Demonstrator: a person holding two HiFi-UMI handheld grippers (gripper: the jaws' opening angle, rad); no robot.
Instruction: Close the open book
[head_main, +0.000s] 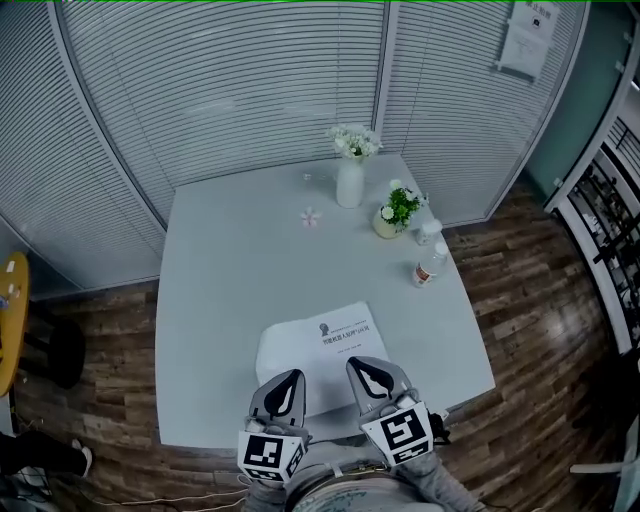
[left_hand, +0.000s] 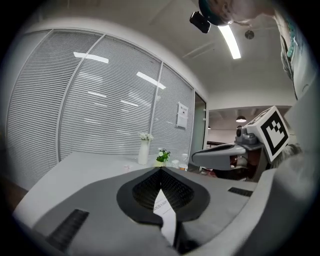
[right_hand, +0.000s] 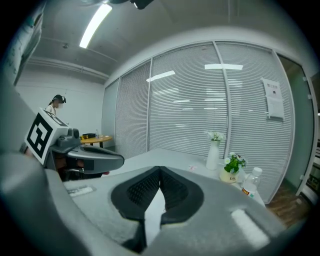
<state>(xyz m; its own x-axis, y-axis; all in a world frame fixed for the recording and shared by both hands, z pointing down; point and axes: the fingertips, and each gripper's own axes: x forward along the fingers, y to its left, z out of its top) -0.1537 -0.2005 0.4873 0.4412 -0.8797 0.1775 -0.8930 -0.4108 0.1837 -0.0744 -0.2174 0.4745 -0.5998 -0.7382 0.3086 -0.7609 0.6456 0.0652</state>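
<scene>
A: Starting nearest the person, how do the two grippers stand?

B: They are low in the head view, side by side at the near edge of the table (head_main: 200, 300). The left gripper (head_main: 288, 382) has its jaws pressed together at the tips, and so has the right gripper (head_main: 368, 372). Each gripper's own view shows only white paper through the hollow behind the tips, with nothing pinched.

A: And the book?

B: The book (head_main: 335, 340) lies flat at the tips, in the lower middle of the frame. Whether the tips touch it cannot be told. Its width runs from lower left to upper right, so the spine should point away from the person, roughly up the gap between the grippers.

A: Which gripper is better placed?

B: There is little in it. The left tips sit over the near edge of the blank half (head_main: 285, 350), the right tips over the near edge of the printed half (head_main: 350, 330) — whichever half is folded over, its gripper is right beside it. Where exactly the fold lies cannot be made out from this height.

A: Anything beyond?

B: Well apart, toward the upper right, stand a bottle (head_main: 430, 265), a plant (head_main: 398, 212) and a vase (head_main: 349, 183) — likely none would be in the way of the swing.
</scene>
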